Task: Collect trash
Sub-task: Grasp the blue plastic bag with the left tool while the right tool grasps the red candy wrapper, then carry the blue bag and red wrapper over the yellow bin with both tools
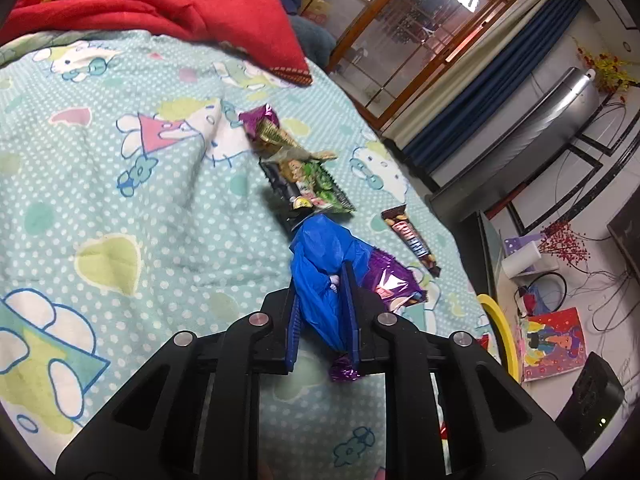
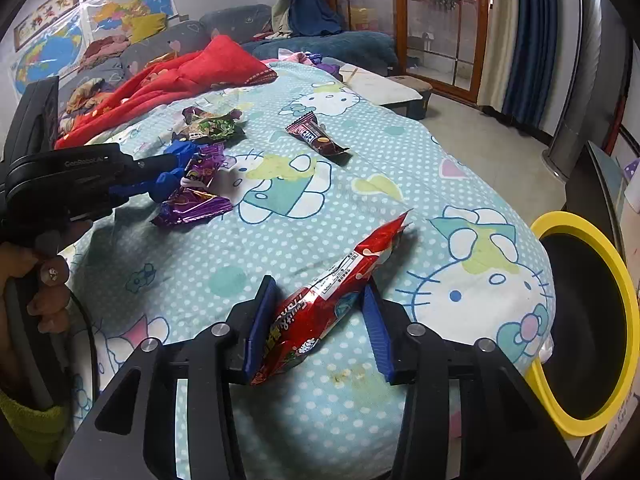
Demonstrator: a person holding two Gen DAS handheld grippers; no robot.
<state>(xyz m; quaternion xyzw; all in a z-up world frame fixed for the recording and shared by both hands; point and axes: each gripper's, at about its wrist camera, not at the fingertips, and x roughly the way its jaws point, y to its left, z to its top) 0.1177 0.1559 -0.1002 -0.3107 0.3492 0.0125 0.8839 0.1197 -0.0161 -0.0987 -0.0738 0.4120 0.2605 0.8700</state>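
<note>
My left gripper [image 1: 320, 280] is shut on a crumpled blue plastic bag [image 1: 320, 256], which bunches up between its blue pads. A purple foil wrapper [image 1: 394, 282] lies just right of it. In the right wrist view the same left gripper [image 2: 176, 168] rests on the bed among the wrappers. My right gripper [image 2: 318, 282] straddles a red snack packet [image 2: 340, 280] that lies slantwise on the bedspread. Its left pad [image 2: 260, 320] touches the packet, while bedsheet shows between the packet and most of the right pad. A yellow-rimmed bin [image 2: 624, 280] stands beside the bed.
A brown chocolate-bar wrapper [image 2: 316, 138], a green wrapper pile [image 2: 212, 126] and a purple wrapper [image 2: 192, 204] lie on the cartoon-cat bedspread [image 2: 440, 200]. A red blanket [image 2: 192, 72] sits at the far side. A person's hand [image 2: 44, 280] holds the left gripper's handle.
</note>
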